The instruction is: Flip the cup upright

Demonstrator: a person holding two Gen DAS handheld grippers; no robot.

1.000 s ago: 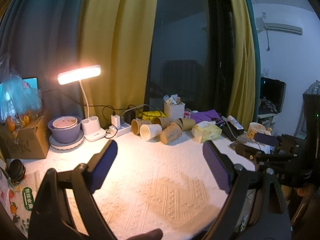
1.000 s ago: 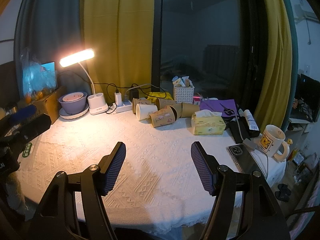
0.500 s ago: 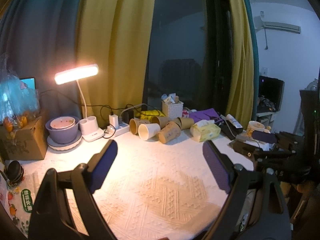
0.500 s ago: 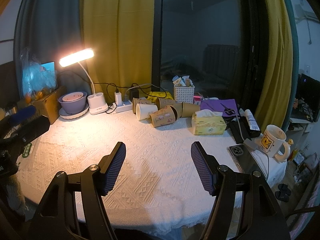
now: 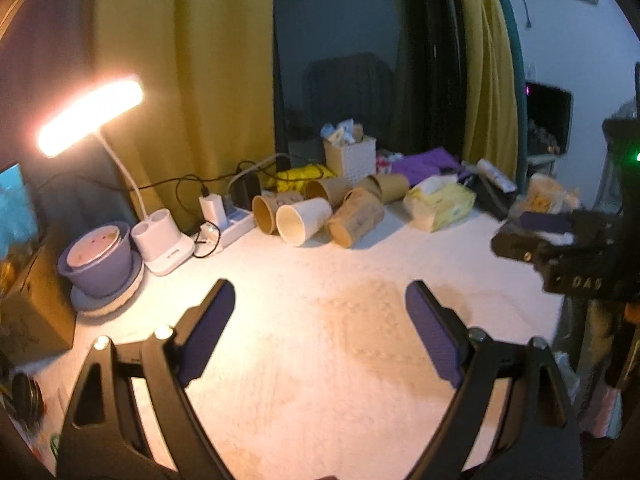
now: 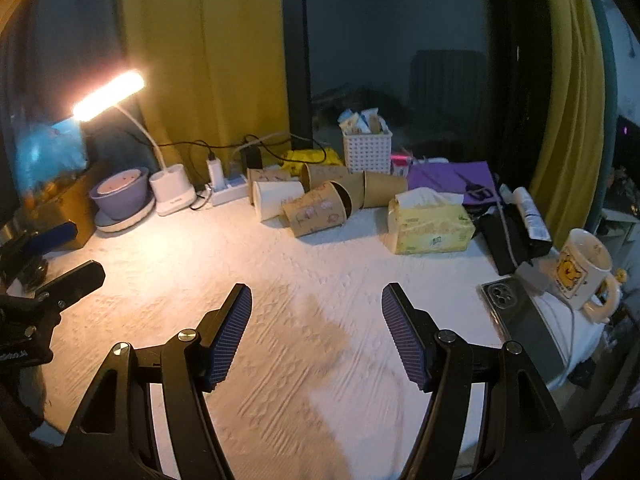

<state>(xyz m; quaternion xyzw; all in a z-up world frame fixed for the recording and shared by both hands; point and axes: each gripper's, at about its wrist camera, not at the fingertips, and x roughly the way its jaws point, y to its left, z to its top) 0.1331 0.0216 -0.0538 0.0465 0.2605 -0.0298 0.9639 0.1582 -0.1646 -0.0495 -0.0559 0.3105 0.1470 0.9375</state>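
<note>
We've got both tools — left tool and right tool — spread wide and empty over bare worktop, paper cups lying sideways at the back, likely staging an approach.

Both fisheye views look forward and slightly down from above the near edge of the white textured tablecloth toward its far edge. The left wrist camera sits further left, the right further right. The 2 share the toppled brown paper cups along the far edge.
</note>
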